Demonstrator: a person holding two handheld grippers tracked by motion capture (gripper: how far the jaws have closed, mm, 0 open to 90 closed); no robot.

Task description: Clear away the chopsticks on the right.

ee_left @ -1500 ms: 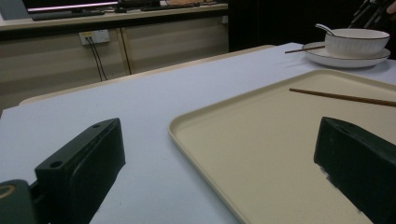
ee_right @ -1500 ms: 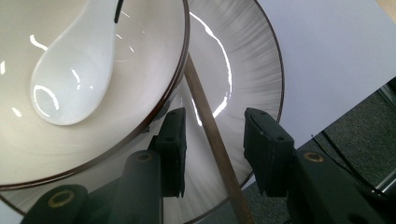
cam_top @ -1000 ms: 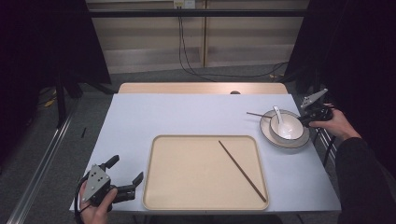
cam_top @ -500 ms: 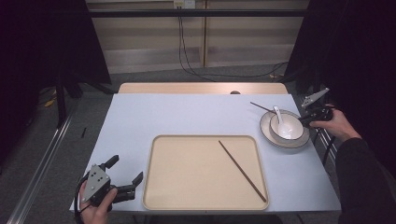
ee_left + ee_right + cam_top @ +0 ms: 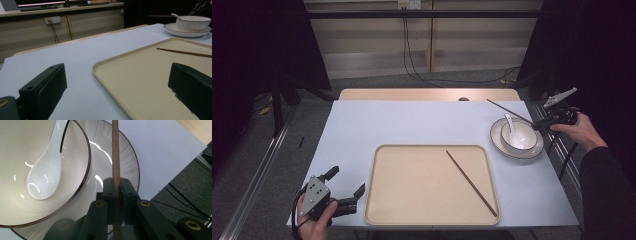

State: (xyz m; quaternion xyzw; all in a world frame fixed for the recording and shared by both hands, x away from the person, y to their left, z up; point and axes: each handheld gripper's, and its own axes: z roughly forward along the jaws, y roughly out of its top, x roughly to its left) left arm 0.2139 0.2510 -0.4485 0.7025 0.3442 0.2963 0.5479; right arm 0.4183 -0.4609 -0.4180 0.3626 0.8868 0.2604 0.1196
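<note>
Held chopstick [image 5: 508,110]: while the right gripper [image 5: 546,123] is clamping it, it is hanging in the air over the far right of the table, its free end pointing far and left, above the plate's far edge.
Right gripper: its jaws are pressing tight on the chopstick [image 5: 116,170], with the stick running straight up between them in the right gripper view; a hand [image 5: 580,131] is gripping it just off the table's right edge.
Bowl [image 5: 518,135]: sitting on the plate [image 5: 497,142] at the right side of the table, just below and left of the held stick.
Spoon [image 5: 47,167]: lying in the bowl, scoop down, handle leaning on the far rim.
Second chopstick [image 5: 471,175]: lying flat on the tray [image 5: 412,185], slanting from its middle toward its near right corner.
Tray: sitting at the near middle of the table [image 5: 412,122], well apart from the plate.
Left gripper [image 5: 347,195]: resting at the near left corner, just left of the tray, its jaws standing wide apart and holding nothing.
</note>
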